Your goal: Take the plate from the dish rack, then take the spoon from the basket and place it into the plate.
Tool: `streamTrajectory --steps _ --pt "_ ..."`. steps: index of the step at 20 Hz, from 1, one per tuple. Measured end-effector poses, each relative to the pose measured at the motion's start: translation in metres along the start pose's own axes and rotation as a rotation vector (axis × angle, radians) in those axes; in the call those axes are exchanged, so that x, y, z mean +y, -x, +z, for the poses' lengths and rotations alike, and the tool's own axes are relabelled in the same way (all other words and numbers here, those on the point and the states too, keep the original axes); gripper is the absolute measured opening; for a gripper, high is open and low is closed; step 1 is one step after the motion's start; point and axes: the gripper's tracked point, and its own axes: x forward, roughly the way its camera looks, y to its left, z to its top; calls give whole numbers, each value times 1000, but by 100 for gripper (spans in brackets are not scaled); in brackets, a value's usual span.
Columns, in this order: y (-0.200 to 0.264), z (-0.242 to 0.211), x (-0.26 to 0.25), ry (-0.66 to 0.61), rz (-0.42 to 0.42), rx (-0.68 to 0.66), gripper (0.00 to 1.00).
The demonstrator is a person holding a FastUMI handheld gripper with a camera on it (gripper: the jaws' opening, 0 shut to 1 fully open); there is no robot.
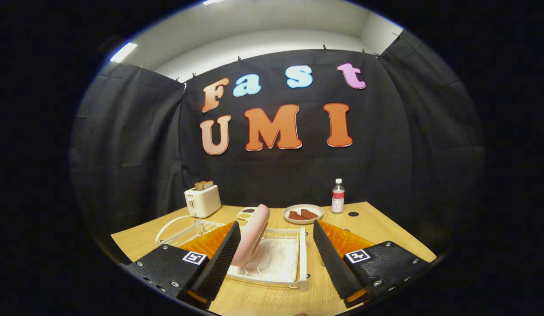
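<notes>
Your tongs [276, 256] wide apart at the rack [293, 267].
Smooth pink plate [253, 235] upright in white wire rack, by left ribbed pad; its base hidden.

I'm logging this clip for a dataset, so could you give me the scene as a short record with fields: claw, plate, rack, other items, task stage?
claw: claw open, fingers either side of the pink plate
plate: pink plate standing on edge in the white dish rack, close to the left finger
table: wooden table
other items: toaster with toast, bottle, dish of red food, small tray
task stage: plate not yet gripped
</notes>
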Motion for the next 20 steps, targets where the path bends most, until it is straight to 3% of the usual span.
streamTrajectory --steps 3,9,20 --pt "-18 0 2 -10 0 75 99" --pt "-52 2 30 -8 110 231 99" --pt "-133 -30 30 -22 110 550 96"
